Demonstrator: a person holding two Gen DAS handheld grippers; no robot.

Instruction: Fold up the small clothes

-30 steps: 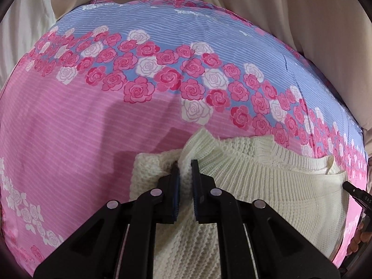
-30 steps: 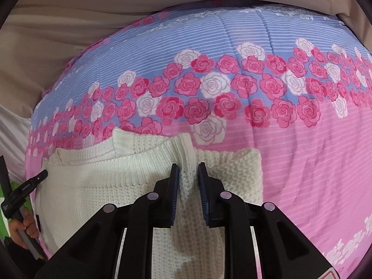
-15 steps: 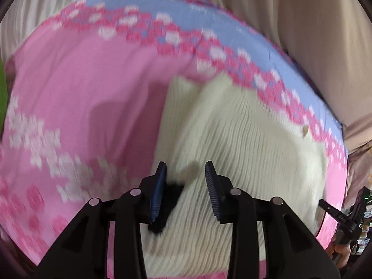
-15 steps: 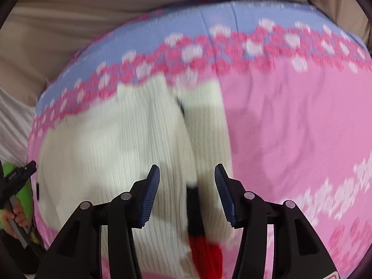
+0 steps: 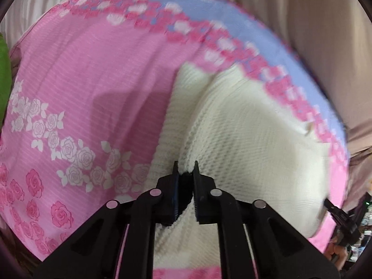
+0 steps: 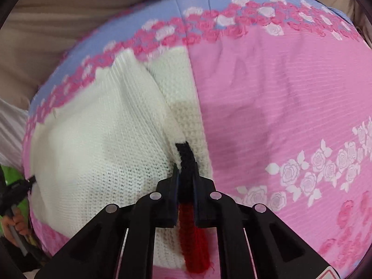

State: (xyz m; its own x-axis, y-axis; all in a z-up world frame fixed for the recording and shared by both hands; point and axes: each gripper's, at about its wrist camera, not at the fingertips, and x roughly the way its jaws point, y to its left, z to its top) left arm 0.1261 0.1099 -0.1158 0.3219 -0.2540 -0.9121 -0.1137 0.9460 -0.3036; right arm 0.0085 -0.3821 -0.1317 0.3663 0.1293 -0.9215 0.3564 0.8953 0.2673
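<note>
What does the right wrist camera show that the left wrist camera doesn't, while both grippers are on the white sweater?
Only the right wrist view shows the red stretch of trim running below the black trim clamped in the right gripper. Only the left wrist view shows the left gripper pinching a dark bit at the knit's edge. Both share the white sweater lying on the pink rose-print sheet.

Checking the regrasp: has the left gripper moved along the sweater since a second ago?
Yes. The left gripper pulled back from the end near the rose band to the white sweater's near hem.
</note>
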